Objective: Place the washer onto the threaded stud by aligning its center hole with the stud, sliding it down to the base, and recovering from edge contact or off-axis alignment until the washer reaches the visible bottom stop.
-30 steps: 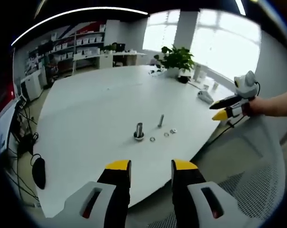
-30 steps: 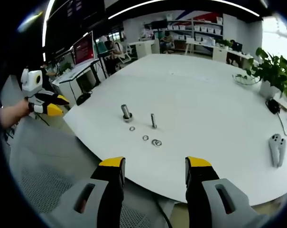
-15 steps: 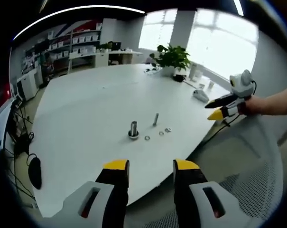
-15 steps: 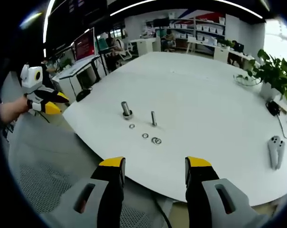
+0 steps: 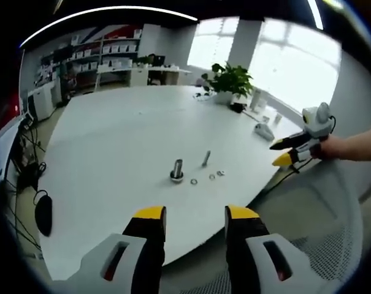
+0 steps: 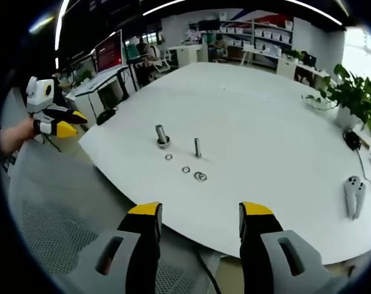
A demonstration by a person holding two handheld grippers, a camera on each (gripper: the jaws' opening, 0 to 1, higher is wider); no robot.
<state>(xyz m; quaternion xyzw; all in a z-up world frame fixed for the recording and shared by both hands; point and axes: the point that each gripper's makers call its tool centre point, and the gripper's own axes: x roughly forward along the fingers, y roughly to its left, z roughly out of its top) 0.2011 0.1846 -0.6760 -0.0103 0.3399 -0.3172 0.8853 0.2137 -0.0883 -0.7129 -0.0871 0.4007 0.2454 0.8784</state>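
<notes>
Two upright studs stand near the front edge of the white table (image 5: 118, 135): a thicker stud on a wide base (image 5: 177, 169) (image 6: 161, 135) and a thin threaded stud (image 5: 206, 158) (image 6: 197, 147). Several small washers (image 5: 212, 176) (image 6: 200, 176) lie on the table beside them. My left gripper (image 5: 189, 214) is open and empty, held off the table's edge; it also appears at the left of the right gripper view (image 6: 64, 122). My right gripper (image 6: 201, 212) is open and empty too, and comes into the left gripper view (image 5: 284, 152) in a person's hand.
A potted plant (image 5: 229, 79) (image 6: 355, 92) stands at the table's far side. A white controller (image 6: 354, 194) (image 5: 264, 130) lies on the table. A mesh chair (image 6: 62, 245) sits below the table edge. Desks, shelves and monitors line the room behind.
Both views have shifted slightly as the hands moved; the studs and washers stay put on the table. Both grippers remain open and empty.
</notes>
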